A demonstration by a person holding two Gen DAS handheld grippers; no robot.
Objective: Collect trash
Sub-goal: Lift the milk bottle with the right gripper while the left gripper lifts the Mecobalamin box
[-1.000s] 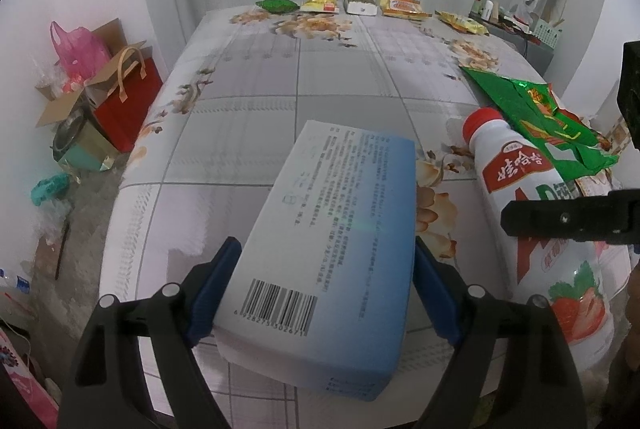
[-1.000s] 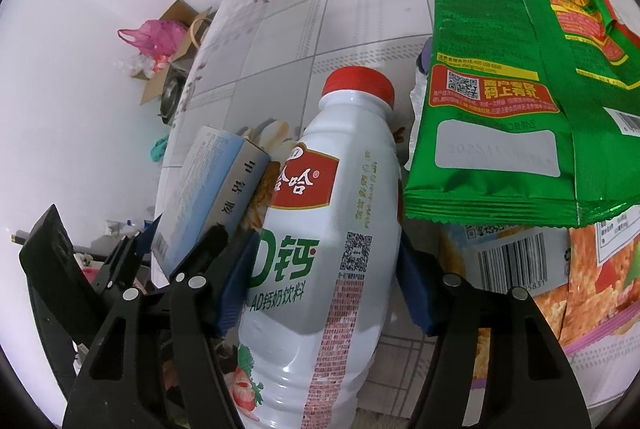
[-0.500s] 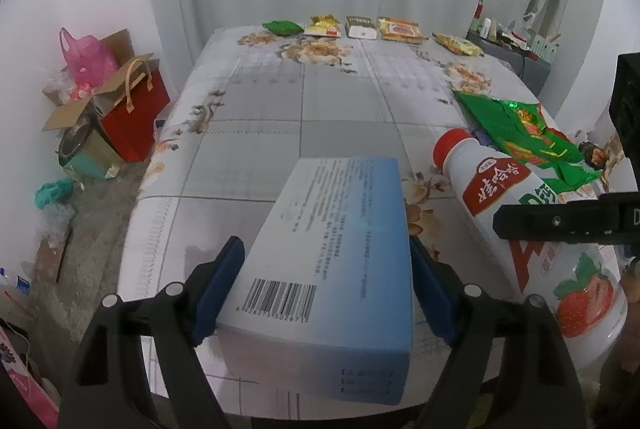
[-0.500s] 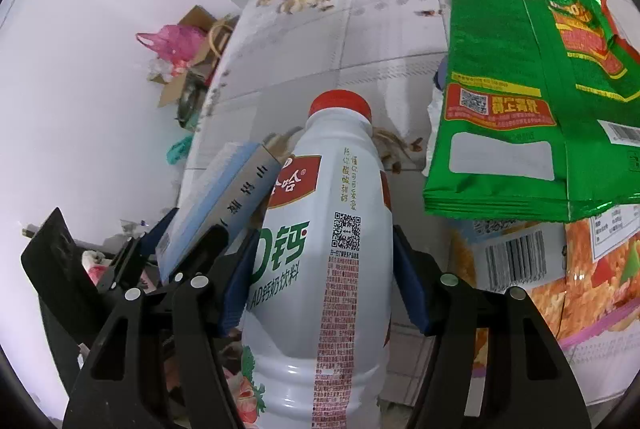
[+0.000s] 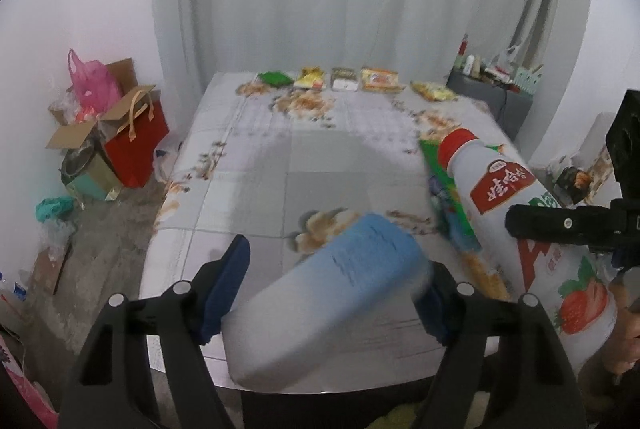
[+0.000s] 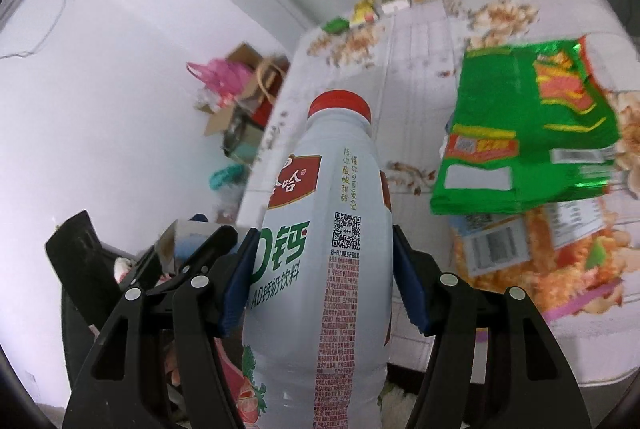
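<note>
A pale blue and white carton (image 5: 340, 293) hangs tilted above the near edge of the flowered table (image 5: 320, 157). My left gripper (image 5: 332, 281) grips it between its blue pads, and its jaws are closing. To its right a white drink bottle (image 6: 320, 229) with a red cap is held clear of the table. My right gripper (image 6: 322, 253) is shut on the bottle's body. The same bottle (image 5: 516, 213) also appears at the right of the left wrist view. A green snack bag (image 6: 528, 133) lies flat on the table beyond the bottle, over an orange wrapper (image 6: 540, 253).
Several small wrappers (image 5: 344, 79) lie in a row along the table's far edge, in front of a white curtain. On the floor to the left stand a red paper bag (image 5: 136, 141), a pink plastic bag (image 5: 92, 85) and open cardboard boxes. A dark cabinet (image 5: 492, 97) stands back right.
Both grippers have risen from the table with their loads. The carton has tilted, with its far end swung to the right. The bottle stays in the same grip.
</note>
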